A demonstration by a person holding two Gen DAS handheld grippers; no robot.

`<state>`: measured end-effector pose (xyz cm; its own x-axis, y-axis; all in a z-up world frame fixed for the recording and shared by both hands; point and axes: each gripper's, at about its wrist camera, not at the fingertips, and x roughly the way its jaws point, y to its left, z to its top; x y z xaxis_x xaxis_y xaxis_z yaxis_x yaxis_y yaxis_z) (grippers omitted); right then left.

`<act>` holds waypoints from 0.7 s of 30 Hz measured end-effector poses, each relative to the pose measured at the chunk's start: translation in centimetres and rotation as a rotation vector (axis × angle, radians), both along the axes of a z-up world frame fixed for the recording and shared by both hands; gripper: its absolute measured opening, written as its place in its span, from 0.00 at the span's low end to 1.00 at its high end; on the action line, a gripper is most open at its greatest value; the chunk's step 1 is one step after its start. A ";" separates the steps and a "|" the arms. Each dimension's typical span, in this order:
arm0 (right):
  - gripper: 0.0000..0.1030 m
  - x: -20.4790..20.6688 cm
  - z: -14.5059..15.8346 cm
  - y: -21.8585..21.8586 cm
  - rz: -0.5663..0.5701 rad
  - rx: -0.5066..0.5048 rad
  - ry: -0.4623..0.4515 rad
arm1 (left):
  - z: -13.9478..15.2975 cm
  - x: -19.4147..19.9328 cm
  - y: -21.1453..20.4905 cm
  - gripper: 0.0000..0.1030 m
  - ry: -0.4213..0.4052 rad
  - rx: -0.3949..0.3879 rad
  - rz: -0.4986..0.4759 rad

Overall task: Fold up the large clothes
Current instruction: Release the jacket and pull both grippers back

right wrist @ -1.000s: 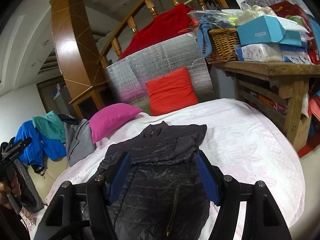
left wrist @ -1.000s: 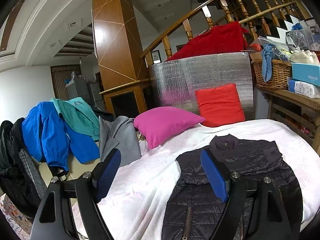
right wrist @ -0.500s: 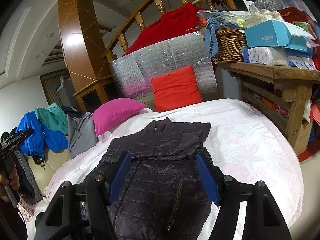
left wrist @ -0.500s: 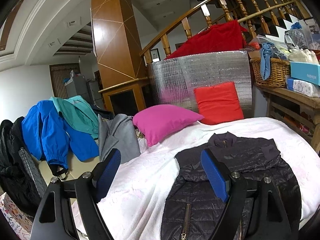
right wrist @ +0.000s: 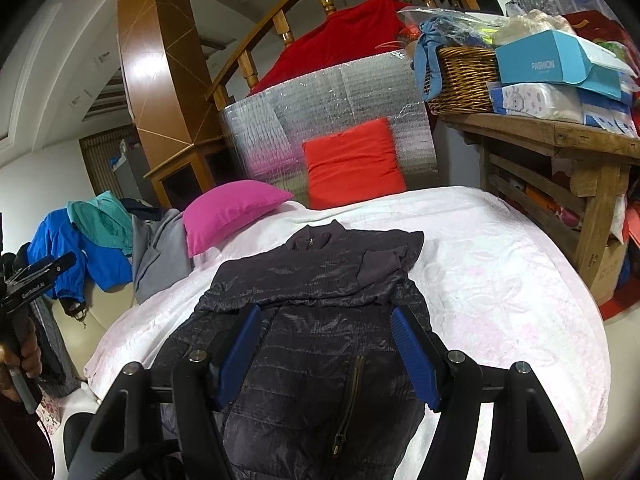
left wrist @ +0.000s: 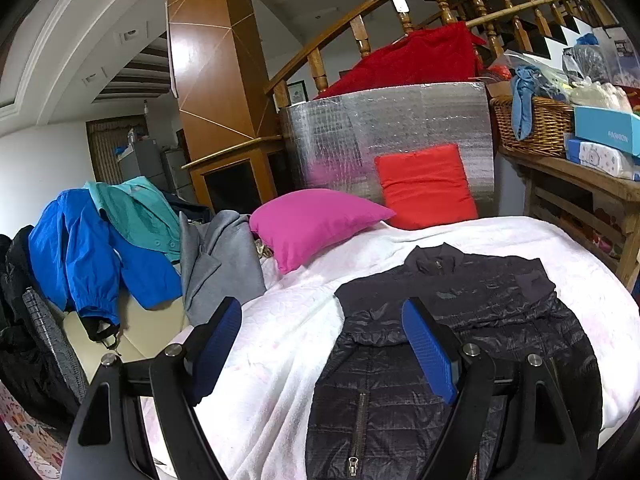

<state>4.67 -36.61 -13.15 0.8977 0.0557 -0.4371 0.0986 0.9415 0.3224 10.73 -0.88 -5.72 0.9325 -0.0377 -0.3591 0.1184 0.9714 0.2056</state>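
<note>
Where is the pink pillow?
In both views the pink pillow lies at the far left of the white bed, between the grey coat and the red cushion.

Left gripper (left wrist: 322, 346), black frame with two blue ribbed pads: my jaws stand wide apart, nothing between them, pads touching nothing, pointed forward and slightly down.

Right gripper (right wrist: 326, 346), same black frame and blue ribbed pads: my jaws stand apart, somewhat narrower than the left pair, nothing clamped, pointed forward and slightly down.

Left hand (right wrist: 18, 354): seen at the left edge of the right wrist view, fingers wrapped round the left gripper's black handle, held off to the side of the right gripper.
</note>
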 end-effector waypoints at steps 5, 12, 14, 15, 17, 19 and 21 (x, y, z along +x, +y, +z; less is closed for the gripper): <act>0.69 0.2 -0.3 0.0 0.006 -0.002 0.008 | -0.2 -0.1 -0.6 0.80 0.003 0.005 -0.008; 0.69 0.1 -0.5 -0.2 0.005 0.005 0.011 | -0.3 -0.1 -1.1 0.81 0.009 0.007 -0.018; 0.69 0.1 -0.6 -0.2 0.004 0.006 0.012 | -0.4 -0.1 -1.3 0.80 0.010 0.009 -0.020; 0.69 0.1 -0.7 -0.2 0.004 0.006 0.013 | -0.4 -0.1 -1.4 0.81 0.011 0.010 -0.021; 0.69 0.1 -0.7 -0.2 0.004 0.008 0.015 | -0.5 -0.1 -1.5 0.80 0.011 0.011 -0.022; 0.69 0.2 -0.8 -0.2 0.005 0.008 0.016 | -0.5 -0.1 -1.6 0.81 0.013 0.012 -0.025; 0.69 0.2 -0.8 -0.2 0.005 0.008 0.017 | -0.6 -0.1 -1.7 0.81 0.014 0.014 -0.027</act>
<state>4.84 -36.81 -13.98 0.8897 0.0632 -0.4522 0.1000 0.9394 0.3280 10.60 -2.56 -6.28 0.9259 -0.0577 -0.3733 0.1477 0.9649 0.2172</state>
